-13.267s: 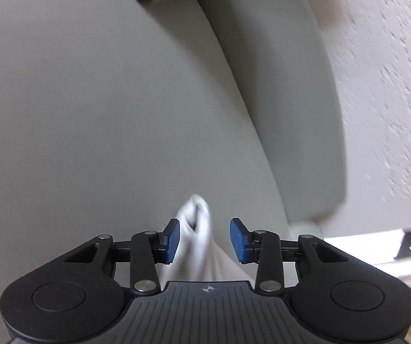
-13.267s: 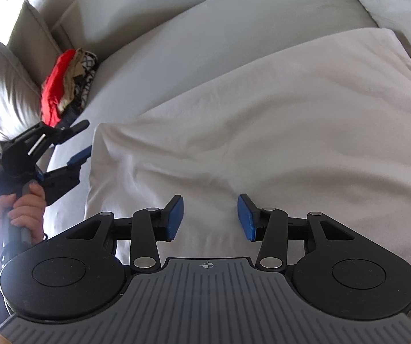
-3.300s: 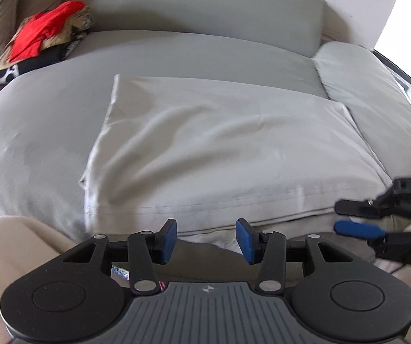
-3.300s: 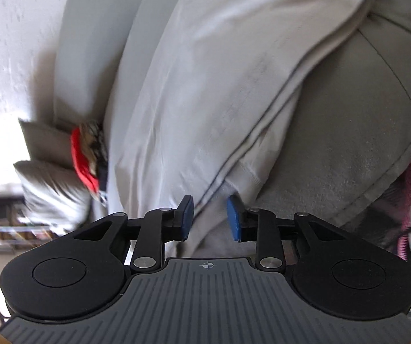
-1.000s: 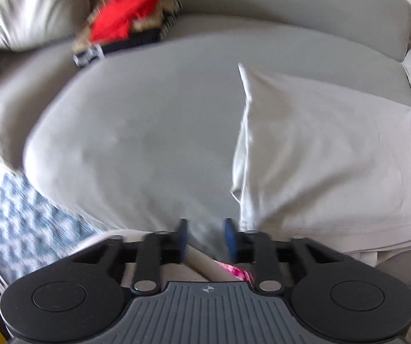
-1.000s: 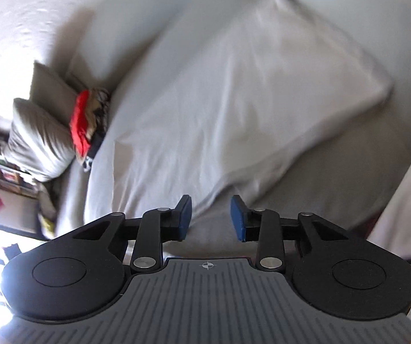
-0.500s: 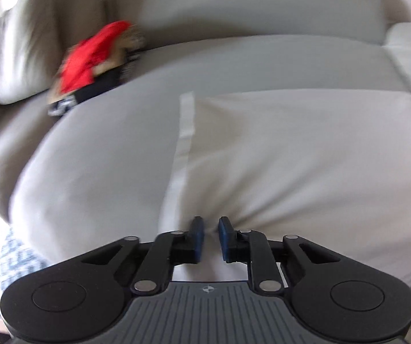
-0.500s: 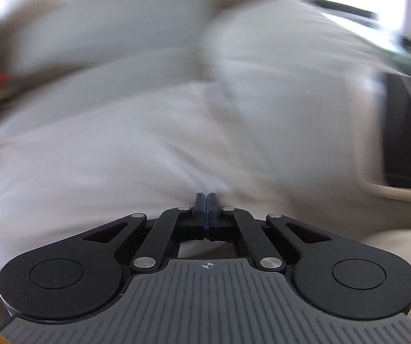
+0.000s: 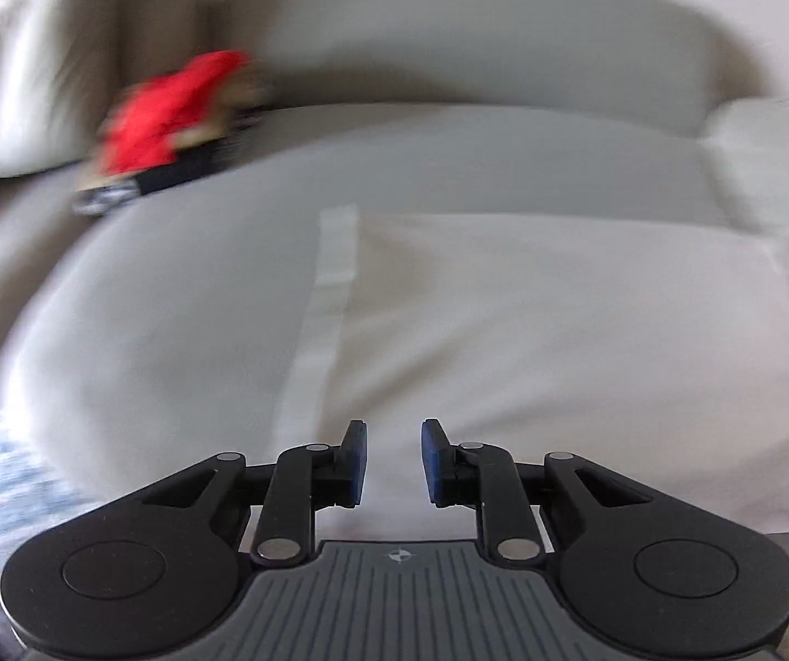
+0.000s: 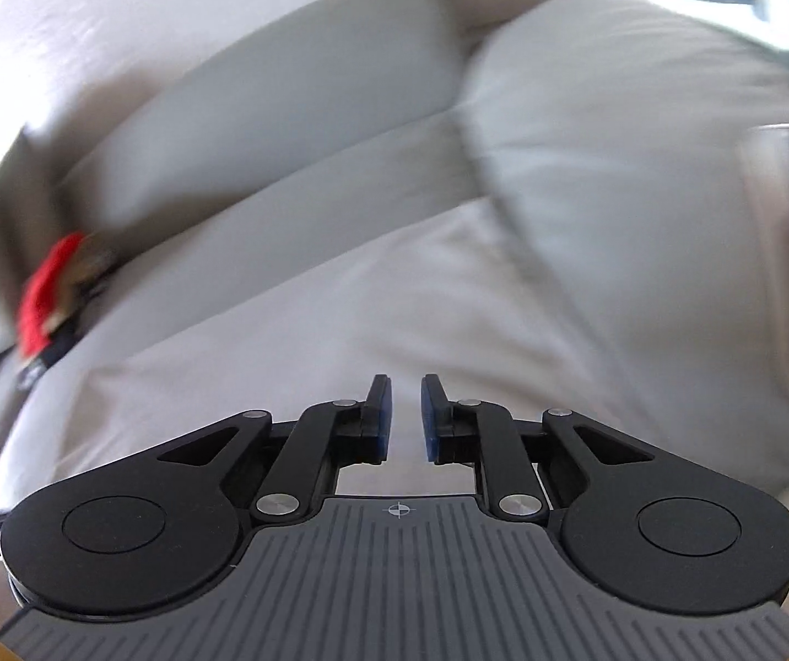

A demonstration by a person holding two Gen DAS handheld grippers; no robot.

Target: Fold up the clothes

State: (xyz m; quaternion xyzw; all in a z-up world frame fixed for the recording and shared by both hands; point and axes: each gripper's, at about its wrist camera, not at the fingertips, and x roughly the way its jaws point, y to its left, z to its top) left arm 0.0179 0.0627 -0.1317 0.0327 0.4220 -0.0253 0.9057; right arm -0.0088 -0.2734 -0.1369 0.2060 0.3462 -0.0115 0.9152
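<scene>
Our left tool (image 9: 393,460) sits at the bottom centre of the left wrist view with its blue pads parted and nothing between them; our right tool (image 10: 401,418) at the bottom centre of the right wrist view has a narrower gap, also with nothing in it. Just beyond both lies the pale folded cloth (image 9: 560,341), spread flat on the grey sofa seat (image 9: 174,319) and filling the centre and right of the left view. Both pictures are blurred, so fine creases cannot be read. We judge the main risk to be a closing tool catching only the top layer near the lower edge, which would peel the fold open, or pinching the seat cover along with it. The blur suggests quick motion, which could drag the stacked layers askew. The cloth's long axis runs left to right across the frame; a lighter hem band (image 9: 328,297) marks its left end, running from near the tool up toward the backrest. A red-topped clothes pile (image 9: 174,115) sits at the upper left, well apart from the cloth.
</scene>
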